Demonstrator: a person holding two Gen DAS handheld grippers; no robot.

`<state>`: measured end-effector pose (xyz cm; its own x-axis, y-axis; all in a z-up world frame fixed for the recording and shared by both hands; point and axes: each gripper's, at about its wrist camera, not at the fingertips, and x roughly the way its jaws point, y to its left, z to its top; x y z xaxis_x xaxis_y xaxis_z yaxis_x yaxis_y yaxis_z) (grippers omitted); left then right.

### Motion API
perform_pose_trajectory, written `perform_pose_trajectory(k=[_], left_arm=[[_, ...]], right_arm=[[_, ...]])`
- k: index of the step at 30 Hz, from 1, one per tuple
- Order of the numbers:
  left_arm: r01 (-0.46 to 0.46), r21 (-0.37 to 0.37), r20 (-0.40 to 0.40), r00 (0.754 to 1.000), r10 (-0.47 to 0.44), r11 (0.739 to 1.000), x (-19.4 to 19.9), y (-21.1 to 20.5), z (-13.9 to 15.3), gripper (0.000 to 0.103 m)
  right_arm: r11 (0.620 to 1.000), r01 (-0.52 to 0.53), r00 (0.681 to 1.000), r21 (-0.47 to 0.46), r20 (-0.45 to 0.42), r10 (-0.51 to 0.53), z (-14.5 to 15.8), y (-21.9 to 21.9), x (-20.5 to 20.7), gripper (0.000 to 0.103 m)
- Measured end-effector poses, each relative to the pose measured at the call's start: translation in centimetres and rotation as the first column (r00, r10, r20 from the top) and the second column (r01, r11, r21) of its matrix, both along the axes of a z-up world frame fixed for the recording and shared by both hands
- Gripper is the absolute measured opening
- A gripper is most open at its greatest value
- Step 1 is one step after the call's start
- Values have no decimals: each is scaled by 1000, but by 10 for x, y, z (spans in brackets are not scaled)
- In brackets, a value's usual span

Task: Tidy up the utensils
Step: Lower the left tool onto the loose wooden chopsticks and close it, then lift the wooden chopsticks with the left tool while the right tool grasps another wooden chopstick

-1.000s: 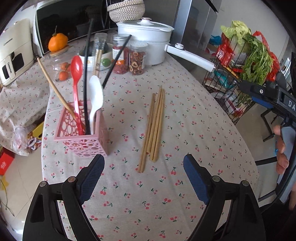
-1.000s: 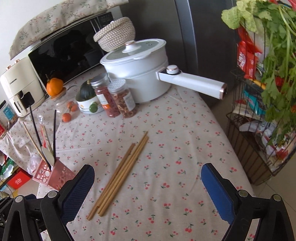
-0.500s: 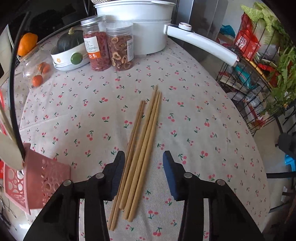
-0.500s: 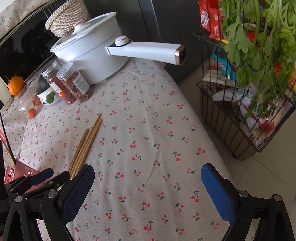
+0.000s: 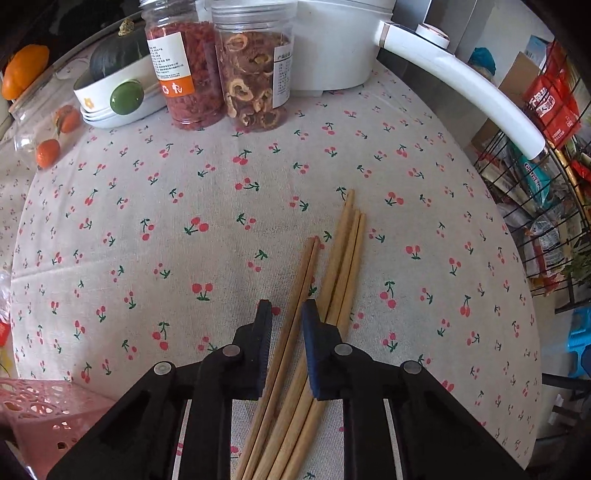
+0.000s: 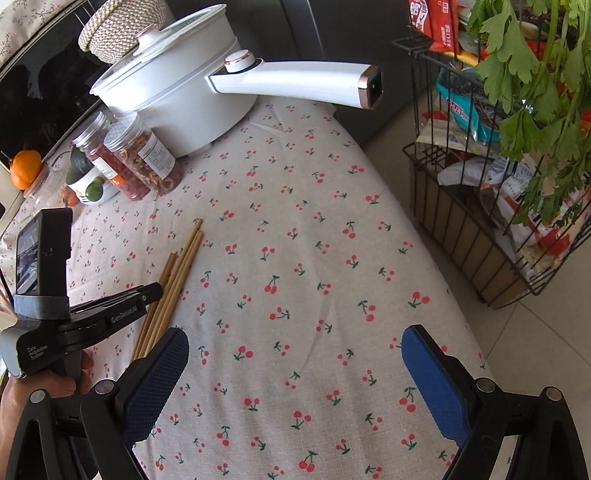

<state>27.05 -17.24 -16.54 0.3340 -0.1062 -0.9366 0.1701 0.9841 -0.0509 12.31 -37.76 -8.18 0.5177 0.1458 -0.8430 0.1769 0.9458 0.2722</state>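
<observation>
Table, covered in cherry-print cloth: shown in both views; its right edge and the floor beyond are seen only in the right wrist view.

Wire rack, one, with packets and leafy greens: shown in full by the right wrist view, cut off at the edge of the left.

White pot, one, long handle: lid and woven basket behind it are seen only in the right wrist view.

Pink utensil holder, one: a corner is caught in the left wrist view alone.

Jars, two, with dried contents: both views.

Chopsticks, lying together on the cloth mid-table: five are counted in the left wrist view, though the overlap near the fingers makes the count uncertain.

Left gripper: jaws are closing, nearly together, around the two leftmost sticks; the right finger is set on the remaining three. Firm contact cannot be confirmed.

Right gripper: held wide apart above bare cloth, nothing between the fingers.
</observation>
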Motion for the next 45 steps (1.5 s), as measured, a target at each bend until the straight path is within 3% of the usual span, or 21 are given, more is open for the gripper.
perform_pose_trajectory(k=[5, 12, 26, 32, 37, 39, 41, 45], left_arm=[[41, 56, -13, 999, -40, 998, 9, -12, -6, 17], [69, 43, -53, 996, -67, 997, -3, -10, -1, 9], [190, -41, 165, 970, -181, 981, -122, 25, 97, 8], [219, -64, 274, 942, -194, 974, -170, 69, 139, 8], [214, -80, 362, 916, -172, 973, -196, 106, 150, 7], [205, -106, 402, 904, -147, 973, -203, 121, 150, 7], [189, -133, 393, 911, -123, 973, -201, 135, 153, 7], [188, -170, 417, 903, -103, 967, -201, 153, 162, 7]], right_arm=[[1000, -1, 1000, -9, -5, 1, -1, -1, 0, 96], [1000, 19, 999, 18, -32, -18, -6, -3, 2, 96], [1000, -17, 1000, 7, -25, 18, 0, 23, -3, 97], [997, 12, 997, 79, -81, -6, -19, 39, 10, 97], [993, 29, 991, 117, -134, -13, -41, 60, 29, 96], [994, 24, 991, 105, -134, -10, -47, 68, 38, 91], [995, 19, 991, 103, -133, -5, -51, 71, 43, 82], [994, -10, 990, 110, -138, 25, -69, 86, 66, 55]])
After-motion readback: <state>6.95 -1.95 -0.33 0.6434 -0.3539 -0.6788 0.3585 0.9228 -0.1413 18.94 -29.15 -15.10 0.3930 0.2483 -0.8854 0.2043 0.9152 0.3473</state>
